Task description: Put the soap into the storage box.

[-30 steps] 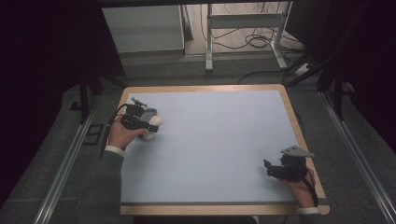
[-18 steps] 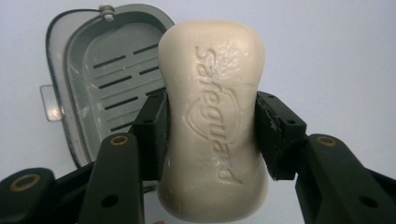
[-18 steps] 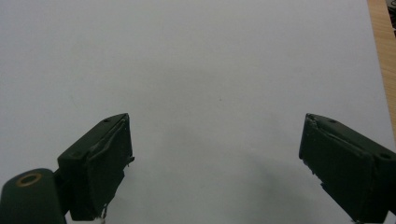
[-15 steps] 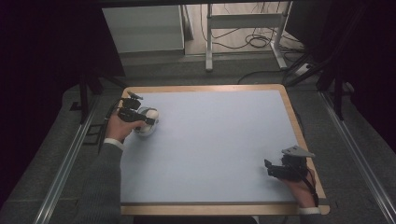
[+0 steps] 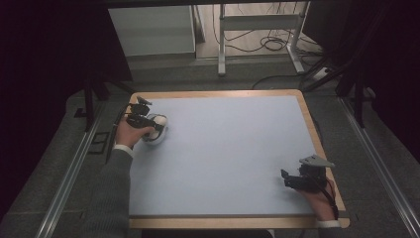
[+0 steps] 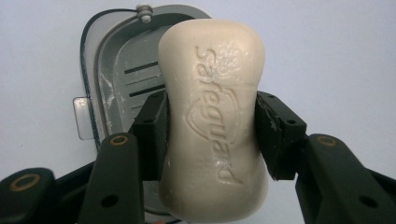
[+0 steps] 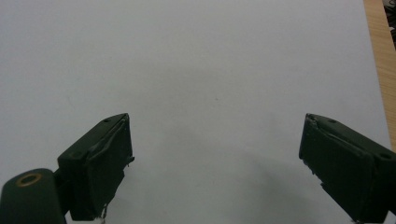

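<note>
A cream bar of soap (image 6: 212, 116) with embossed lettering sits clamped between the black pads of my left gripper (image 6: 210, 135), held just above an open grey soap dish (image 6: 121, 88). From the high view the left gripper (image 5: 148, 124) is at the table's left side, over the pale soap dish (image 5: 157, 133). Near the front right corner my right gripper (image 5: 292, 181) rests low over the mat. Its jaws stand wide apart in the right gripper view (image 7: 215, 172), with bare mat between them.
A light blue mat (image 5: 228, 148) covers the table, framed by a wooden rim (image 5: 317, 144). A grey-sleeved forearm (image 5: 111, 193) comes in at the front left. Behind the table stand a white cabinet (image 5: 153, 29), a metal stand (image 5: 257, 25) and floor cables.
My left gripper has carried the soap toward the far side and a little lower, ending over the dish. The right gripper has stayed put.
</note>
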Available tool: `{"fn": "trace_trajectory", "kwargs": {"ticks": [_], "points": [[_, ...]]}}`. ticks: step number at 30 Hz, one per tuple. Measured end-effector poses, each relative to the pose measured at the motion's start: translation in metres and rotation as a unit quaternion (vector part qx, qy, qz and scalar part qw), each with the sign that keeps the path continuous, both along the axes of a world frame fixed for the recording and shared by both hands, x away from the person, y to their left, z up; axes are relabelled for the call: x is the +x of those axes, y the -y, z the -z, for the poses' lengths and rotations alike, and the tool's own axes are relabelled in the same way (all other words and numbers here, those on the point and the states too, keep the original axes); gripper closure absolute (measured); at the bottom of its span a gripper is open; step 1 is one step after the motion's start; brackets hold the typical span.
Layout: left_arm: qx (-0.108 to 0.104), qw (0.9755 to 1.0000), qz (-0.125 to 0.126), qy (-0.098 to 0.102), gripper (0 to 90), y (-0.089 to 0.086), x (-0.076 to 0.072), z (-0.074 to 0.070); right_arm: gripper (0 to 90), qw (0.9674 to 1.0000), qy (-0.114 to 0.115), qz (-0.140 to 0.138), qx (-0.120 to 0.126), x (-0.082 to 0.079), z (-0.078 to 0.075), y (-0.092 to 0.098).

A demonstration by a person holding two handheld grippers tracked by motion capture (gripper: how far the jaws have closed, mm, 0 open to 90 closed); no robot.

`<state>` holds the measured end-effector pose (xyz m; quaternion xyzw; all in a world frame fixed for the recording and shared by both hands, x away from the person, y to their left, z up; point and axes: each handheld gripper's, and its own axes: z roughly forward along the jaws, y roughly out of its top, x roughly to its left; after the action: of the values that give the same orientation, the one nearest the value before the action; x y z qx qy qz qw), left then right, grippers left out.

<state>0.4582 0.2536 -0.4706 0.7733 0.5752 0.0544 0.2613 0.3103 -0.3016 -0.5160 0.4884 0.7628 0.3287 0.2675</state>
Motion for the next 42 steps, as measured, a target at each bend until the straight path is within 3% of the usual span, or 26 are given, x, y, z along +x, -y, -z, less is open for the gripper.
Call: {"fn": "trace_trajectory", "kwargs": {"ticks": [6, 9, 11, 13, 24, 29, 37, 42], "points": [[0.002, 1.0000, -0.002, 0.000, 49.2, 0.002, 0.001, 0.004, 9.5, 1.0000, -0.001, 0.000, -0.001, 0.000, 0.001, 0.000], [-0.005, 0.9999, 0.000, 0.011, 47.6, 0.003, -0.001, 0.005, 9.5, 1.0000, -0.002, 0.000, -0.002, 0.000, 0.001, -0.001], [-0.024, 0.9994, 0.001, 0.024, 43.6, 0.002, -0.004, 0.002, 9.5, 1.0000, -0.002, -0.001, -0.003, 0.000, 0.001, -0.001], [-0.029, 0.9992, 0.002, 0.026, 40.1, 0.003, -0.005, 0.000, 9.5, 1.0000, -0.003, -0.001, -0.003, 0.000, 0.001, -0.001], [-0.021, 0.9983, 0.018, 0.051, 29.3, 0.009, -0.028, -0.017, 9.5, 1.0000, -0.003, -0.002, -0.005, 0.001, 0.002, -0.002], [-0.029, 0.9973, 0.024, 0.063, 27.8, 0.011, -0.036, -0.021, 9.5, 1.0000, -0.003, -0.001, -0.006, 0.001, 0.003, -0.003], [-0.039, 0.9939, 0.056, 0.087, 26.2, 0.021, -0.062, -0.028, 9.5, 1.0000, 0.000, -0.003, -0.005, 0.000, 0.002, -0.003], [-0.041, 0.9912, 0.079, 0.098, 25.6, 0.024, -0.078, -0.024, 9.5, 1.0000, 0.001, -0.003, -0.004, -0.001, 0.001, -0.003]]}}
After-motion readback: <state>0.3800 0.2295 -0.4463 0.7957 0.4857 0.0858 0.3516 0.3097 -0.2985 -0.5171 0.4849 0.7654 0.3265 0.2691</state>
